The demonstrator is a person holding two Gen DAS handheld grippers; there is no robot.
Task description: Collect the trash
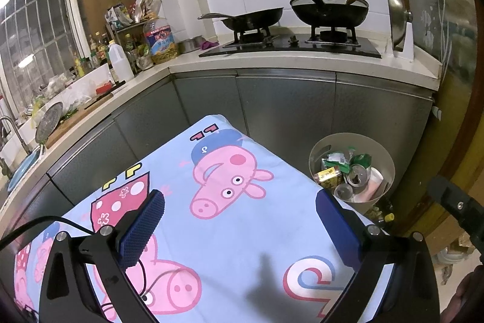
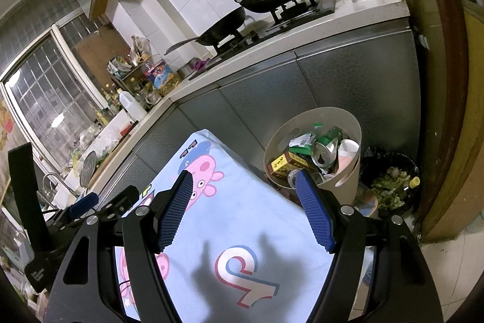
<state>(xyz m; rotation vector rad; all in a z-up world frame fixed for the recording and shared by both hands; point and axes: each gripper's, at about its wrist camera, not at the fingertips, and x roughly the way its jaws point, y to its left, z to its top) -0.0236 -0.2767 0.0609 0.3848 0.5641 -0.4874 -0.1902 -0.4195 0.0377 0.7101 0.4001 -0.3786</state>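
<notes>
Both tongs I'm holding gape wide with nothing in them: left tongs (image 1: 239, 220) and right tongs (image 2: 246, 209) hover over the cartoon-pig cloth (image 1: 230, 232) on the tabletop. Beyond its far right corner, the beige bin (image 2: 352, 123) on the floor holds the trash (image 2: 314, 155): cans, cartons, wrappers.

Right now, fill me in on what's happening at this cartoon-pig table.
A person holds a two-finger gripper in each hand above the table covered by the light blue cartoon-pig cloth. The left gripper and the right gripper are both open and hold nothing. No trash shows on the cloth. Beside the table's far right corner, the round beige waste bin already holds crushed metal cans, a yellow and brown carton and green wrappers.
</notes>
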